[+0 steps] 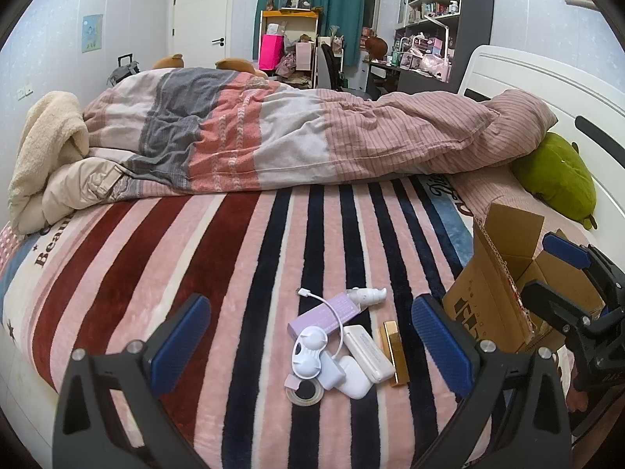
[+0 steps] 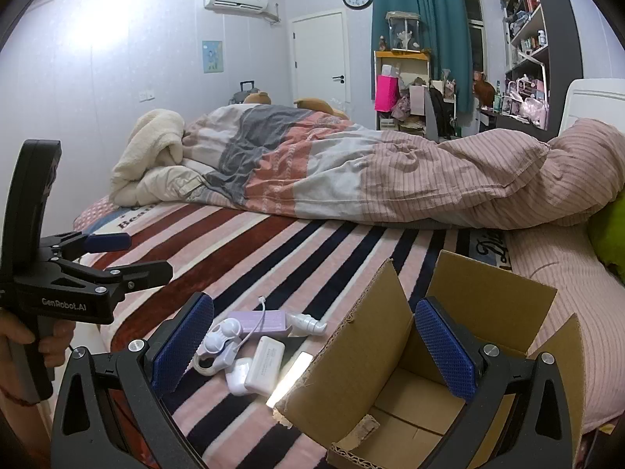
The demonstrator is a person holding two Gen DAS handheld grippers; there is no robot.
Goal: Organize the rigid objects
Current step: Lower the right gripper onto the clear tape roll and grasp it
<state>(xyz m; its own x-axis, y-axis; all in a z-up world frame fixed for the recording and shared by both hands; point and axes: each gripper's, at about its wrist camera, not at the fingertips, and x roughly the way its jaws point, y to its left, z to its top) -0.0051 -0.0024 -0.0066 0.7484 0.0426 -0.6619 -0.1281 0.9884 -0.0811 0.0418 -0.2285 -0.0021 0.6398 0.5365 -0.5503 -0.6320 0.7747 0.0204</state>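
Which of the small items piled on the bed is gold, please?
The gold bar, at the pile's right edge nearest the box; the other items are white, lilac or clear.

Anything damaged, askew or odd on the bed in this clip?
The cardboard box has a ragged, torn flap edge at its near corner, and its flaps splay open unevenly. The small items lie in a loose overlapping pile: a white cable drapes over the purple box. Nothing looks spilled.

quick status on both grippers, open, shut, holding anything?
Left gripper: open, holding nothing, above the small items on the bed.
Right gripper: open, holding nothing, at the cardboard box.
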